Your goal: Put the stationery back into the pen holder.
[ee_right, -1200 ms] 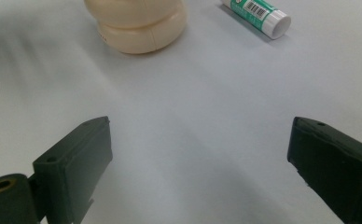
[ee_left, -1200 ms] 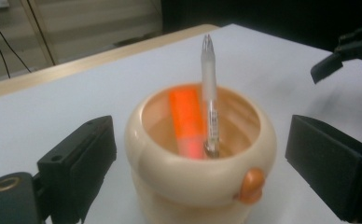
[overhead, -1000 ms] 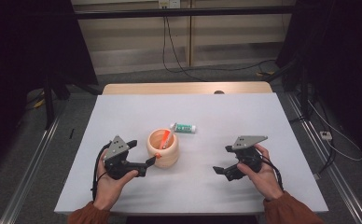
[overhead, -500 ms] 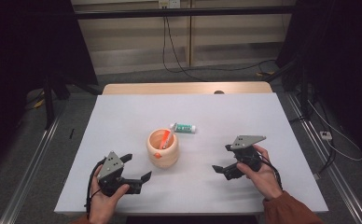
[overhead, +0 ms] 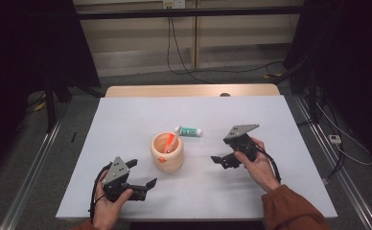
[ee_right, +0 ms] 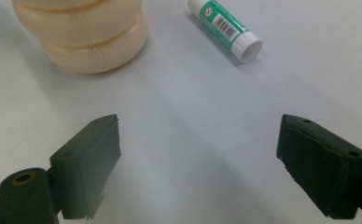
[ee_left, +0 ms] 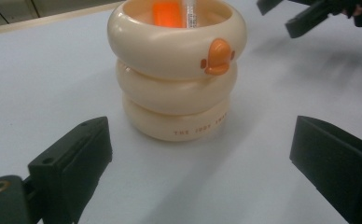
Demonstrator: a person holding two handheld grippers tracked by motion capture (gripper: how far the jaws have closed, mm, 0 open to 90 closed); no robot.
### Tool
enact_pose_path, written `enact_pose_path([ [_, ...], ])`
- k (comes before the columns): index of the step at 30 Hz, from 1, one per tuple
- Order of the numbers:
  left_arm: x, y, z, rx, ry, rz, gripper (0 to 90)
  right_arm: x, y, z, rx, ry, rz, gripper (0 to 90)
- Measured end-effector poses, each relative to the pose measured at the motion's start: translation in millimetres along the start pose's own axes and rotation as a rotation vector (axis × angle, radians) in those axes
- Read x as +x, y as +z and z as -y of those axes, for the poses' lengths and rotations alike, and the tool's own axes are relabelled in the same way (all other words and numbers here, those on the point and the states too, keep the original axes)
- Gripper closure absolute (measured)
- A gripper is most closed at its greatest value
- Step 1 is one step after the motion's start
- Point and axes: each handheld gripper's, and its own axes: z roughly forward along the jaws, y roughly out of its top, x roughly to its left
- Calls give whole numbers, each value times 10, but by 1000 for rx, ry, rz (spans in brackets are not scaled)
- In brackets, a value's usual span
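A cream cup [overhead: 167,154] made of stacked rings stands mid-table, with an orange item [overhead: 169,143] and a white tube upright inside it. The left gripper view shows the cup [ee_left: 177,74] close up with an orange duck bill on its side. Behind the cup lies a white and green tube [overhead: 189,131], which is also in the right gripper view [ee_right: 223,28]. My left gripper [overhead: 142,173] is open near the front edge and points at the cup [ee_left: 200,150]. My right gripper [overhead: 221,162] is open; its jaws have just been closing slightly, with nothing between them [ee_right: 198,135].
The white tabletop [overhead: 270,120] has bare room on both sides of the cup. A wooden edge [overhead: 189,90] runs along the far side. Cables lie on the floor beyond, and metal rails flank the table. My right gripper's jaws [ee_left: 309,16] show in the left gripper view.
My left gripper has drawn back from the cup toward the front edge. My right gripper has shifted forward and left, toward the cup and the tube.
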Motion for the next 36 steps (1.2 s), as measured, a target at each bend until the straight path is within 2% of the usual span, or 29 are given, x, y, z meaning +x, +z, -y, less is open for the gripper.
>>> enact_pose_path([
  [7, -5, 8, 6, 3, -4, 5, 55, -130, 177, -198, 5, -10, -15, 154],
  [9, -11, 13, 14, 11, 3, 7, 55, -187, 218, -240, -1, -12, -2, 166],
  [14, -16, 4, 6, 12, 20, -1, 54, -329, 333, -369, 26, -6, -6, 185],
  [17, -12, 9, 16, 17, 18, 4, 54, -381, 408, -440, 14, -4, -49, 173],
  [24, 2, 8, 28, 22, 13, 6, 55, -468, 621, -624, 51, -18, -73, 203],
  [26, 6, 7, 31, 24, 13, 6, 55, -495, 665, -657, 69, -39, -79, 209],
  [29, 15, 6, 33, 22, 13, 6, 55, -524, 748, -699, 84, -68, -116, 209],
  [33, 24, 7, 38, 27, 5, 7, 55, -524, 836, -748, 128, -120, -125, 229],
  [36, 25, 6, 38, 24, 3, 8, 55, -538, 883, -794, 155, -140, -129, 248],
])
